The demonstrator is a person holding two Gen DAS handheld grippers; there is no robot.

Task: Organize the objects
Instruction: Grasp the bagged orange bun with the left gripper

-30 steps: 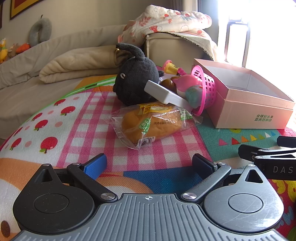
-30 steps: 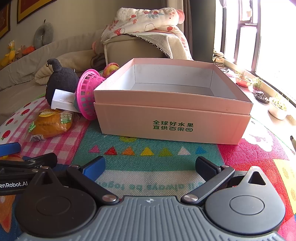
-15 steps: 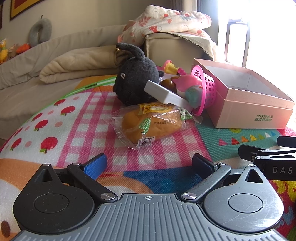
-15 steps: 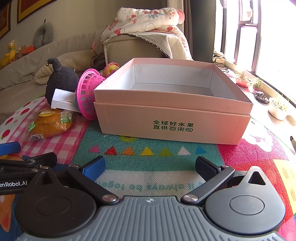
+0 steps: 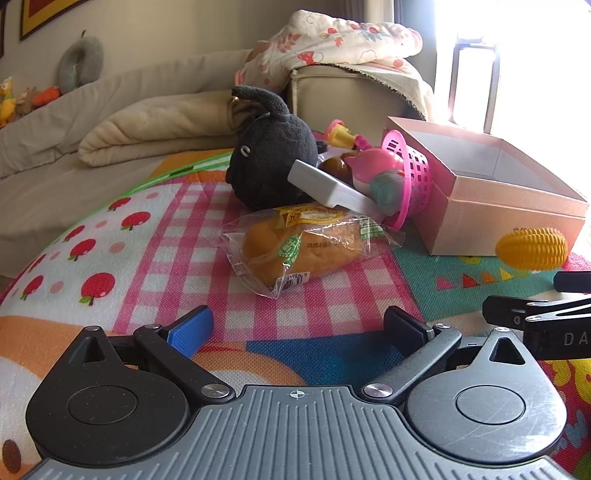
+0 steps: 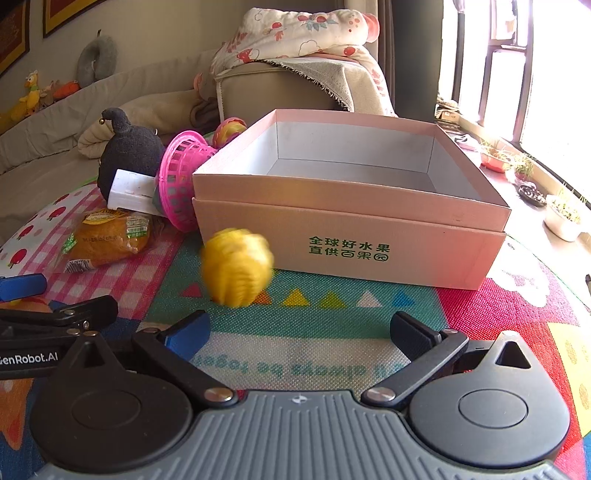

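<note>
A pink open box [image 6: 351, 206] stands on the play mat, also in the left wrist view [image 5: 491, 192]. A yellow toy corn [image 6: 236, 266], blurred by motion, is in front of the box's left corner, also in the left wrist view [image 5: 532, 248]. A wrapped bun [image 5: 299, 247], a black plush [image 5: 269, 166], a white box [image 5: 328, 188] and a tipped pink basket [image 5: 410, 173] with toys lie left of the box. My left gripper [image 5: 295, 326] is open and empty, facing the bun. My right gripper [image 6: 299, 330] is open and empty, facing the box.
The colourful play mat [image 5: 155, 236] covers the floor. A beige sofa with a folded blanket [image 5: 155, 125] and a flowered quilt [image 6: 295, 33] stands behind. Small plant pots [image 6: 561, 214] sit by the window at the right.
The yellow toy corn has appeared in front of the box, blurred by motion. Both grippers have stayed still and open.
</note>
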